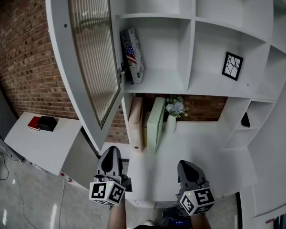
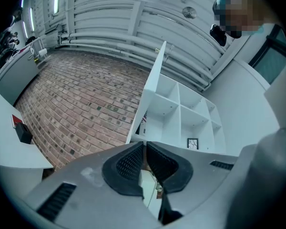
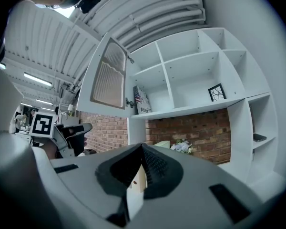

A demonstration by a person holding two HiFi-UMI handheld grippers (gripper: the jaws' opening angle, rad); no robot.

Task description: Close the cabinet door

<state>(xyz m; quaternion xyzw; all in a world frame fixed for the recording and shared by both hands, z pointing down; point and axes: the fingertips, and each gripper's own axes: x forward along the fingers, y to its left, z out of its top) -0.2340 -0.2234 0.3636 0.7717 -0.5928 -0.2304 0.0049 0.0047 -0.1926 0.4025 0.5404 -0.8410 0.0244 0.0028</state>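
The cabinet door (image 1: pixel 88 51), white-framed with a ribbed glass pane, stands swung wide open to the left of the white shelf unit (image 1: pixel 193 46). Its small knob (image 1: pixel 122 72) is at the door's free edge. Both grippers hang low in the head view, well below the door and apart from it. My left gripper (image 1: pixel 110 151) is shut with nothing in it and points up toward the door's lower edge. My right gripper (image 1: pixel 186 165) is also shut and empty. The left gripper view shows the door edge-on (image 2: pixel 151 82), and the right gripper view shows its pane (image 3: pixel 107 78).
A flag-printed box (image 1: pixel 132 55) leans in the compartment behind the door, and a framed picture (image 1: pixel 232 66) stands further right. On the desk (image 1: pixel 200 151) below are upright boards (image 1: pixel 155 123) and flowers (image 1: pixel 175 106). A side table (image 1: pixel 38 142) and brick wall (image 1: pixel 24 56) lie left.
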